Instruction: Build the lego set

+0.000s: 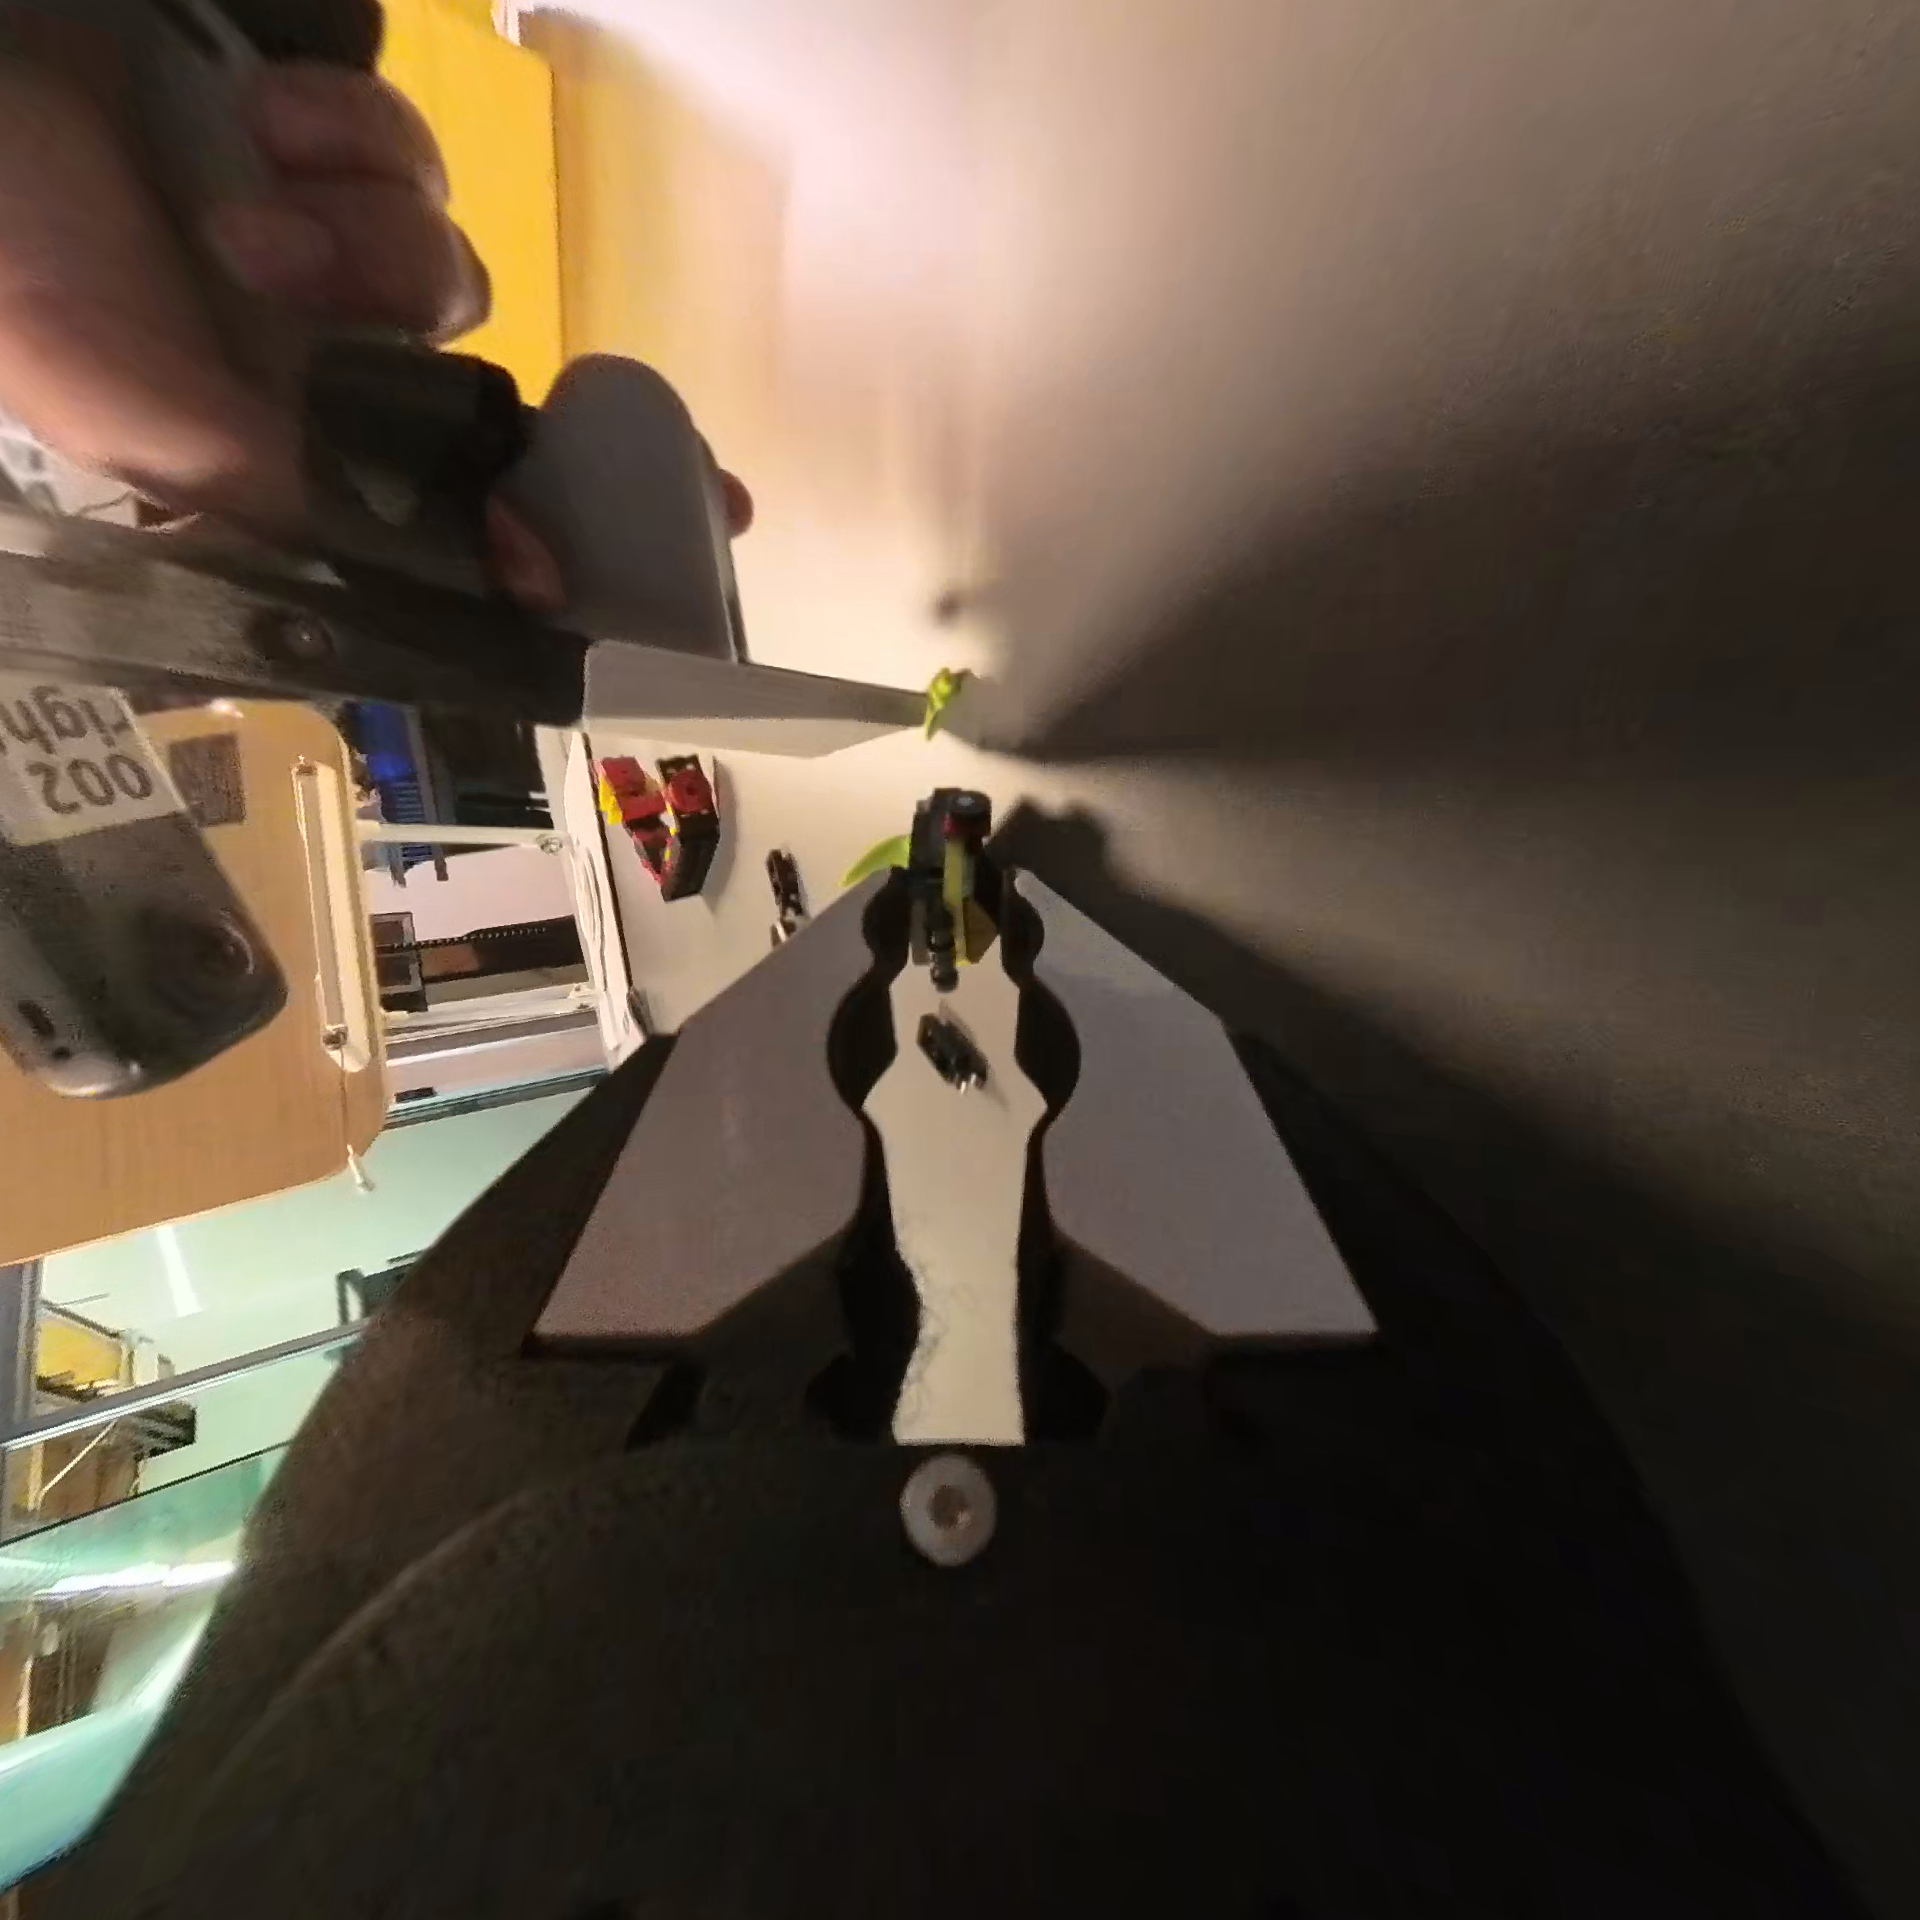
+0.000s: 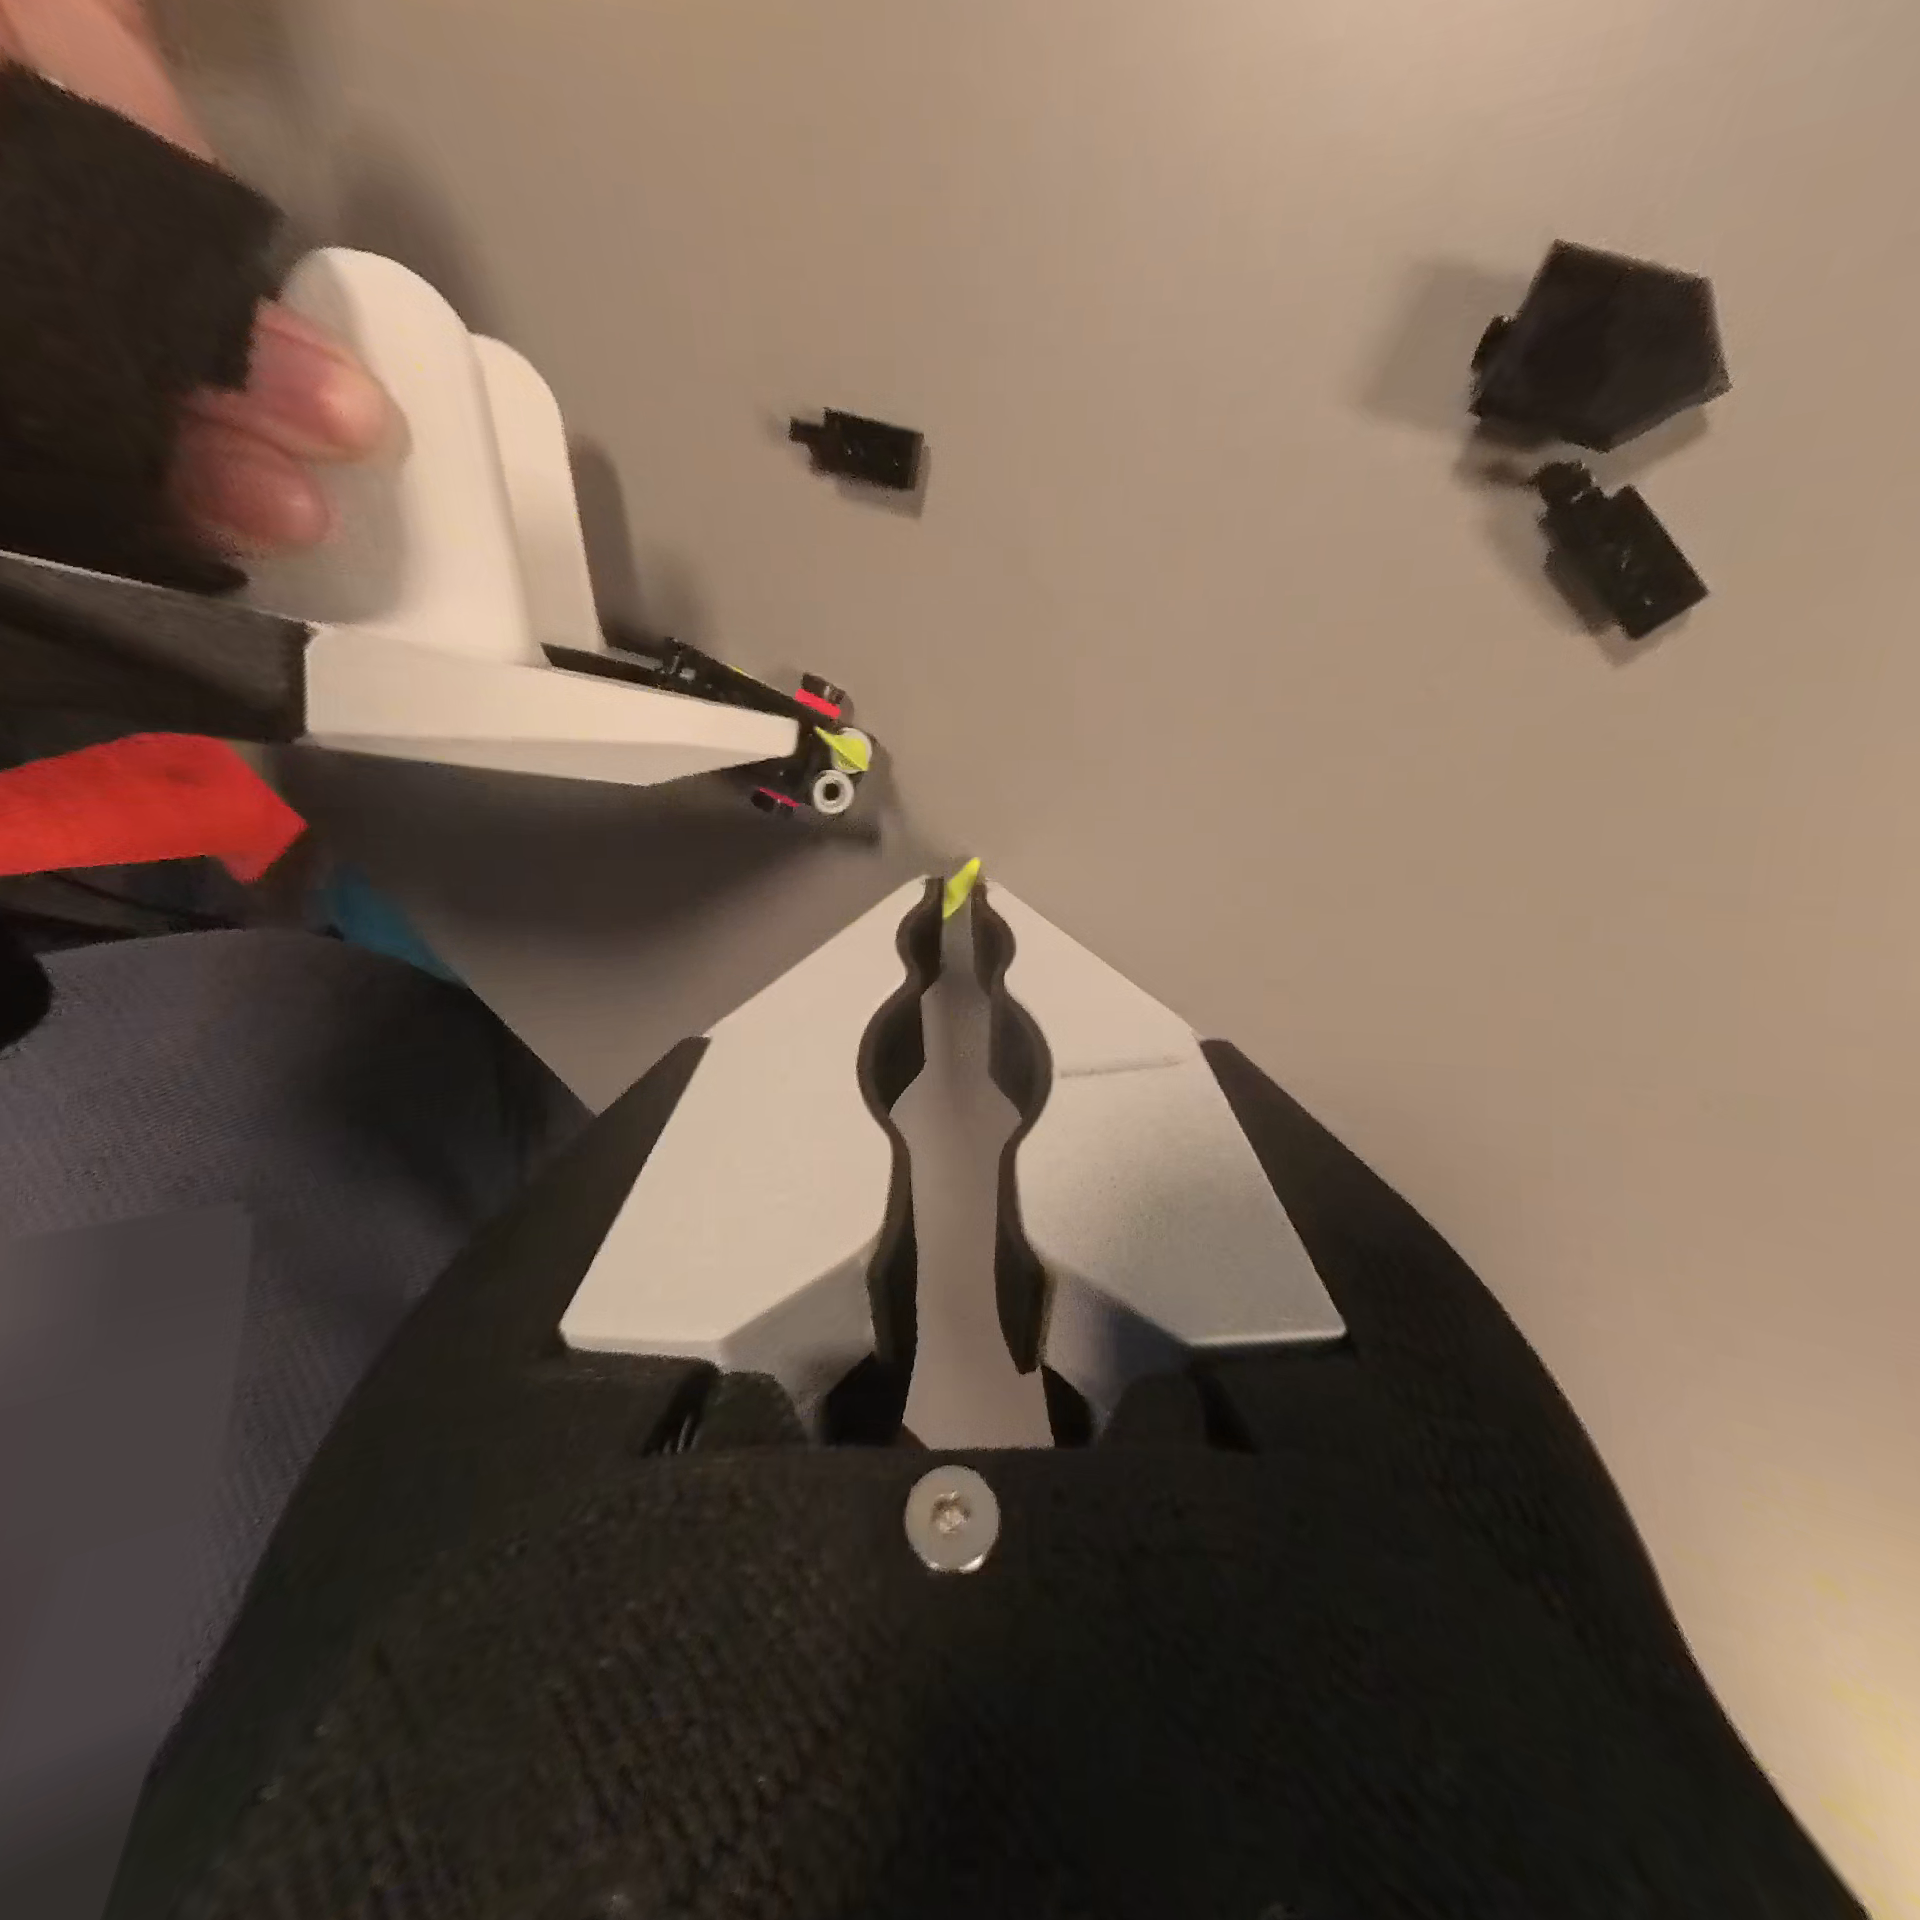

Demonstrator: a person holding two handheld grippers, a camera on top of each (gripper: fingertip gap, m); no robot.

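My left gripper (image 1: 943, 896) is shut on a small black, red and lime lego assembly (image 1: 948, 883), held over the pale table; it also shows at the left of the right wrist view (image 2: 821, 758), with the assembly (image 2: 826, 764) at its tip. My right gripper (image 2: 958, 891) is shut on a small lime green pointed piece (image 2: 960, 883). In the left wrist view the right gripper (image 1: 940, 707) comes in from the left with the lime piece (image 1: 945, 698) at its tip, just above the assembly and apart from it.
Loose black lego pieces lie on the table: one (image 2: 857, 449) at centre left, a big angular one (image 2: 1600, 348) and a smaller one (image 2: 1621, 561) at the right. A red and black lego build (image 1: 665, 831) and another lime piece (image 1: 878, 860) lie farther off. My hands' fingertips stand some 4 centimeters from each other.
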